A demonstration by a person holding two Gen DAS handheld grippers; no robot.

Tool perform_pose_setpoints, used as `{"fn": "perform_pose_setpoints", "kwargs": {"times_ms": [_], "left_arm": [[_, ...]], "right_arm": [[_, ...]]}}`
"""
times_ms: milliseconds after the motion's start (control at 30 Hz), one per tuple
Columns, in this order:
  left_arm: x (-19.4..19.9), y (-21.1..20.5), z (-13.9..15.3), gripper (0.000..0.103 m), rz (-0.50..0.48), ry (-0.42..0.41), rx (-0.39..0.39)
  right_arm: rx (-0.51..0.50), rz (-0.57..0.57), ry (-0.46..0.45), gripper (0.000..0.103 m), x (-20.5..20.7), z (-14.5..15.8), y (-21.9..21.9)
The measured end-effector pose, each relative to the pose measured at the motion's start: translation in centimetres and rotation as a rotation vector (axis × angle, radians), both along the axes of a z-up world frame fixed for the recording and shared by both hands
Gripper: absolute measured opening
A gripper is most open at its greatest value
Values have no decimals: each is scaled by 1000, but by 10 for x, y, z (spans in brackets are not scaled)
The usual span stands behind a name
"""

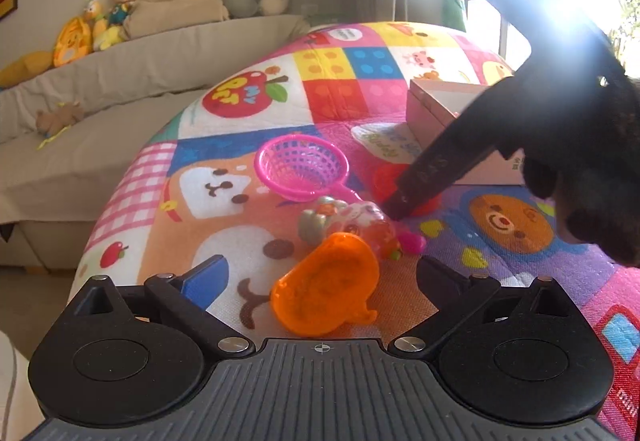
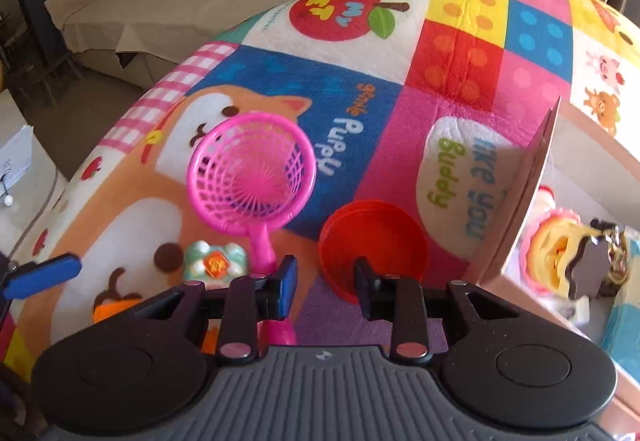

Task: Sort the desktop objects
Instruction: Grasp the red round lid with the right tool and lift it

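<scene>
pink strainer [image 2: 252, 169] lies flat on the desk, on the patterned play mat [image 2: 360, 113], basket toward 11 o'clock in the right wrist view and handle running down toward 6, where it passes under the right gripper [image 2: 324, 289]; the handle looks like the obvious place to grab, being the only narrow part. just right of it, at about 1 o'clock from the jaws, sits a red round lid [image 2: 372, 241], hollow side up. right jaws stand narrowed with a gap, nothing pressed between the pads, so empty; the lid's near rim sits just beyond the right pad and the strainer handle just off the left, so which one is meant i cannot tell. in the left wrist view the toys cluster: an orange scoop [image 1: 324, 293] nearest, at 12 o'clock between the widely spread left fingers, a clear figurine toy [image 1: 348, 225] just behind it touching the strainer's handle end. left gripper [image 1: 320, 277] hangs above these fully open, holding nothing, probably waiting its turn. the pink box [image 1: 432, 109] at 2 o'clock is open-topped and already holds toys, seen at 3 o'clock in the right view, so it is likely the sorting bin, set near for short carries. beyond the mat, a covered sofa [image 1: 100, 81] with plush toys, not part of the job.
</scene>
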State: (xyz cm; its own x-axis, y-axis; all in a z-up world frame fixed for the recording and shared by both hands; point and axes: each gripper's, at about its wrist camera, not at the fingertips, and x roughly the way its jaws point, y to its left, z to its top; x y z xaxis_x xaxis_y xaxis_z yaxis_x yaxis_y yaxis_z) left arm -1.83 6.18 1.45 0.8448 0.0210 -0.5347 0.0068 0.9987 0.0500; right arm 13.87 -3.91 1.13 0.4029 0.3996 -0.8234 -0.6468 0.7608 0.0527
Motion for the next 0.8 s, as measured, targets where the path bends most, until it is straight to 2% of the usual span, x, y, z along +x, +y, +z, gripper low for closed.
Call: {"fn": "perform_pose_setpoints", "kwargs": {"times_ms": [200,400,467,533,600,700,800], "left_arm": [[0,-7,-1,103,-19,22,28],[3,-18,-2,103,-53,59,17],[5,-23,-3,103,-62,71,11],[10,-28,-3,103,-71,91,-4],[15,-35,-2,103,-86,112,-19],[19,-47,-1,103,-109,121,-8],[19,-58,2,103,-142,124,-7]], "right_arm": [[66,-59,43,31,-39,2,-75],[40,-247,-63,32,-71,-5,-156],[76,-319,-81,40,-76,-6,-182],[114,-391,-134,69,-83,-5,-205],[108,-474,-238,79,-92,-6,-222],[102,-566,-306,86,-98,-12,-240],[137,-627,-273,95,-94,-21,-256]]}}
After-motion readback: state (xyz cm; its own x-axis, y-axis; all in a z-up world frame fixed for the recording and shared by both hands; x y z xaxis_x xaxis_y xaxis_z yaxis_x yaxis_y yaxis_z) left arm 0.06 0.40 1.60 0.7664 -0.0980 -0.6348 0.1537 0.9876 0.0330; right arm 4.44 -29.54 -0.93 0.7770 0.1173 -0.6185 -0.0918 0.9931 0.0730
